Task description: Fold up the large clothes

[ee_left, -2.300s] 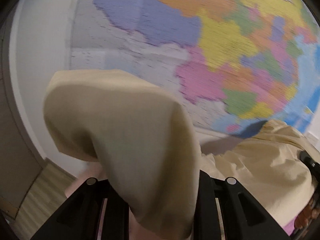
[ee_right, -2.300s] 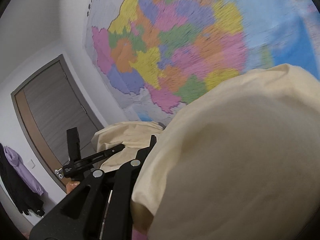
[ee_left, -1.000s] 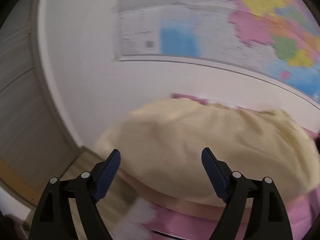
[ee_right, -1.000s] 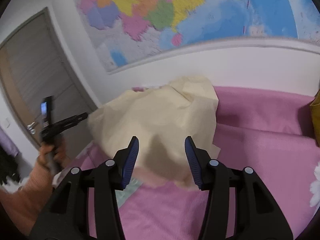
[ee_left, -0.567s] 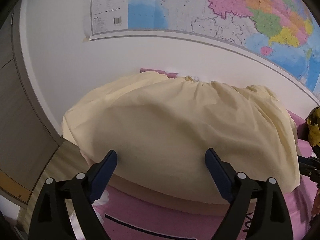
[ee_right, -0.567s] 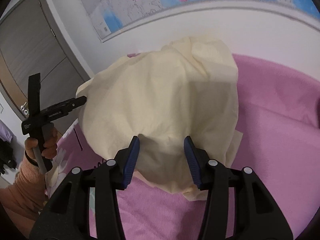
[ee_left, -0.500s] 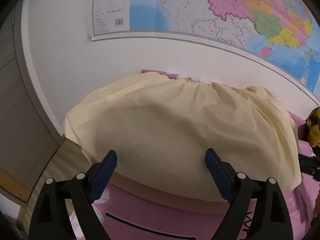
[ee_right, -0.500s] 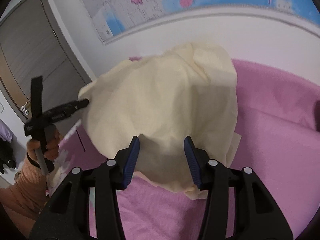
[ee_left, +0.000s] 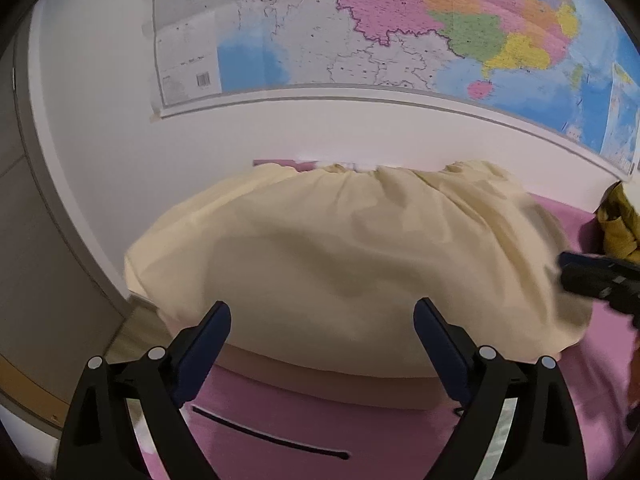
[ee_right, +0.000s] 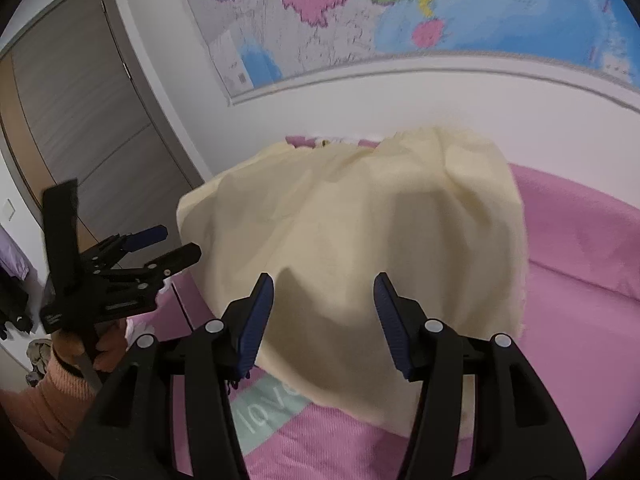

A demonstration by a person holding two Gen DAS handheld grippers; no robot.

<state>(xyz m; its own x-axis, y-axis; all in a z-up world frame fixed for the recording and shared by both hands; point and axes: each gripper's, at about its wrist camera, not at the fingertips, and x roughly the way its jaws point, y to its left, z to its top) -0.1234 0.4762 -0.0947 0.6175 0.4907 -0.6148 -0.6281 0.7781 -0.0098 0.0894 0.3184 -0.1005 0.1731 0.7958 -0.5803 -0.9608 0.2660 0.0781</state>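
Now that you've let go of the cream garment (ee_left: 352, 256), it lies folded on the pink bed (ee_right: 580, 320) at twelve o'clock, with your left gripper (ee_left: 322, 322) and right gripper (ee_right: 324, 292) both empty, jaws opening.

Cloth (ee_left: 352, 256) heaped on bed (ee_right: 580, 320), against wall (ee_left: 100, 152) at back. Pink bed bare to its right & near side; mustard garment (ee_left: 618, 224) far right.
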